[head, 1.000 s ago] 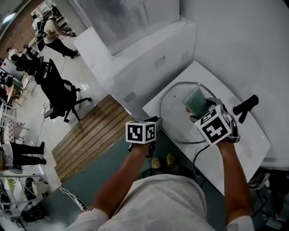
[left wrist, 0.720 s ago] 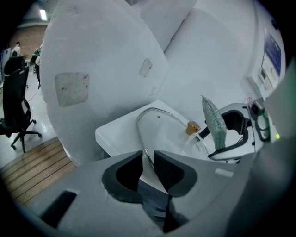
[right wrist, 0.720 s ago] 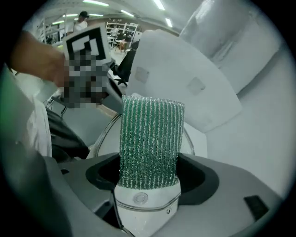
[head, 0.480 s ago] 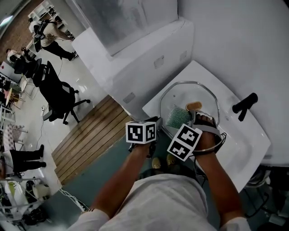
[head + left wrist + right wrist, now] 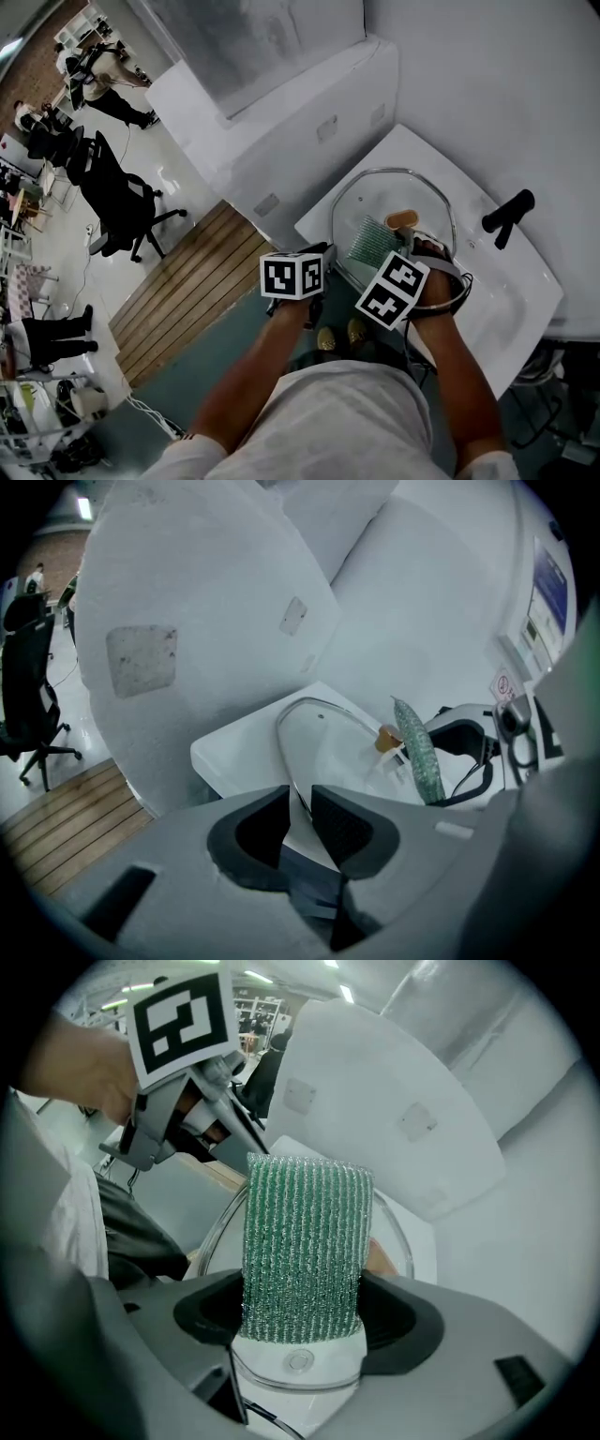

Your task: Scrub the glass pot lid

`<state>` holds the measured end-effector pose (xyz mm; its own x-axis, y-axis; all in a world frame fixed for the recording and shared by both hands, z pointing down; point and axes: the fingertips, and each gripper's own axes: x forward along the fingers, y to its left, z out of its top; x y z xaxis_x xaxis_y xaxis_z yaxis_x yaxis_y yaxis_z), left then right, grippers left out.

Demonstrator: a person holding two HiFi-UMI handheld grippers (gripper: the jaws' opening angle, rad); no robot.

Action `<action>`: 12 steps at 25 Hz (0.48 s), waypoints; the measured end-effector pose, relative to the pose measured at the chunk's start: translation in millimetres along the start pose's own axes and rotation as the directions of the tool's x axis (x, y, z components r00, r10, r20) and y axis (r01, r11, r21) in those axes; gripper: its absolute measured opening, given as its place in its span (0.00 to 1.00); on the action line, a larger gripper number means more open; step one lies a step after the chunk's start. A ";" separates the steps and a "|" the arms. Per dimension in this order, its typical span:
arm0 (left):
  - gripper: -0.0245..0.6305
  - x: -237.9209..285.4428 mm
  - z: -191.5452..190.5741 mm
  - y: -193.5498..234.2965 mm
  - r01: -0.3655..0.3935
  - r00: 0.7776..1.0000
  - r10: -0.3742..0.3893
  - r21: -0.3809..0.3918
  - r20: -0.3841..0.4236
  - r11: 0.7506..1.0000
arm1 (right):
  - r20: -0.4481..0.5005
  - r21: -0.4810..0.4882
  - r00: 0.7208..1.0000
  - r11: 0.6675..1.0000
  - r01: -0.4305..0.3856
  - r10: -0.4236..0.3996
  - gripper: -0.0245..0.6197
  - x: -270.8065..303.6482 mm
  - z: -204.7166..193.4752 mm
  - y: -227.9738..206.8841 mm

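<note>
clear glass pot lid [image 5: 384,199] with a thin shiny metal rim [image 5: 278,726]; green scrub pad [image 5: 305,1241] of rough glittery mesh; glossy white sink [image 5: 514,292]; matt wooden floor slats [image 5: 178,286] at eight o'clock.

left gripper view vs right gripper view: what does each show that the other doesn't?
Only left gripper view: the rim of the glass lid caught between the jaws of the left gripper, and an office chair. Only right gripper view: the green scrub pad face-on, clamped by the right gripper, plus the left gripper's marker cube. Both: lid, pad, white sink.

Perhaps an office: swivel chair [image 5: 122,199], workers [image 5: 108,84].
</note>
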<state>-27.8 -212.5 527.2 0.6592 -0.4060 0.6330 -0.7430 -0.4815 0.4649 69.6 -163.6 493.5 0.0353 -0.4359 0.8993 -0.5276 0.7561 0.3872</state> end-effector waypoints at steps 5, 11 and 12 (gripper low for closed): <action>0.17 -0.1 -1.6 1.5 -0.007 1.000 0.007 0.005 -0.010 1.000 | 0.089 0.151 0.995 0.987 -0.059 0.045 0.58 -7.3 -14.1 -14.2; 0.17 0.0 -0.9 0.6 -0.004 1.000 0.004 0.012 -0.012 1.000 | 0.272 0.458 0.954 0.855 -0.244 0.127 0.58 -4.4 -42.6 -32.7; 0.17 -0.1 -1.2 1.0 -0.005 1.000 0.005 0.011 -0.013 1.000 | 0.306 0.504 0.942 0.817 -0.281 0.136 0.58 -3.1 -46.8 -35.8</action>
<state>-28.8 -212.0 528.3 0.6538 -0.3981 0.6435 -0.7449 -0.4879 0.4550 128.2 -166.5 486.3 -0.2980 -0.4573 0.8379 -0.8685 0.4942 -0.0392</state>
